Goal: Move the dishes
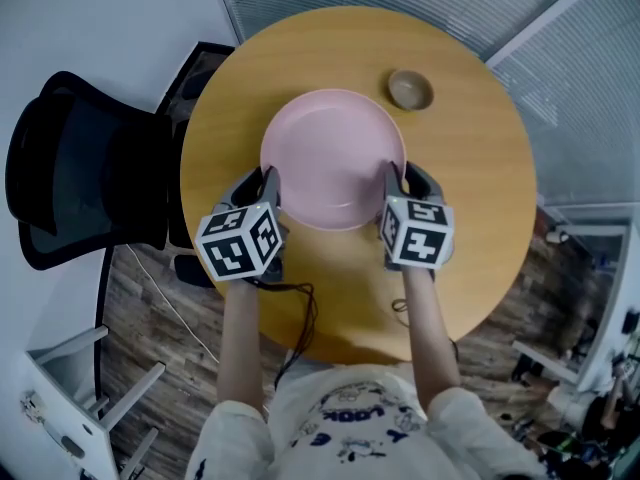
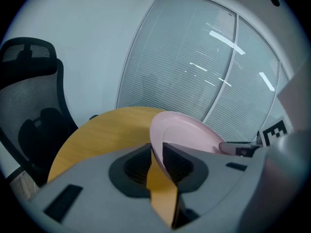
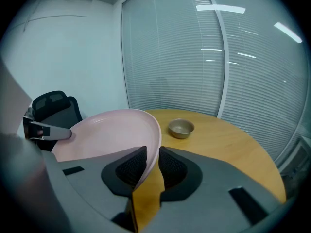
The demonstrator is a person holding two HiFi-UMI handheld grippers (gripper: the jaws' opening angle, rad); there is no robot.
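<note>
Two-handed carry of a wide dish, seen from the head view and from both gripper views.

The left gripper (image 1: pixel 268 183) is clamped on the left rim of the pink plate (image 1: pixel 333 158). Its two ribbed pads stand one above and one below the rim edge, pressing on it. The right gripper (image 1: pixel 392 176) grips the opposite rim in the same way, its jaws narrowed onto the thin edge with nothing else between them. The plate therefore spans the gap between the two grippers, directly ahead of both sets of jaws (each gripper view shows the other gripper's finger at the plate's far side).

The opposed grips are probably chosen because the plate is broad and shallow. One pinch at the edge would let it tip, while two pinches across its width keep it level. Both grippers point downward at a similar slope, which suits a rim that flares upward.

The plate appears to be raised off the round wooden table (image 1: pixel 470 168), since bare tabletop shows beneath the rim in both gripper views. The clearance itself cannot be judged.

A small brown bowl (image 1: pixel 410 89) stands on the table ahead of the right gripper and slightly to its right, well apart from the plate. It is untouched and is probably the next dish to move. A black office chair (image 1: pixel 80 168) stands off to the left gripper's outer side, beyond the table edge.
</note>
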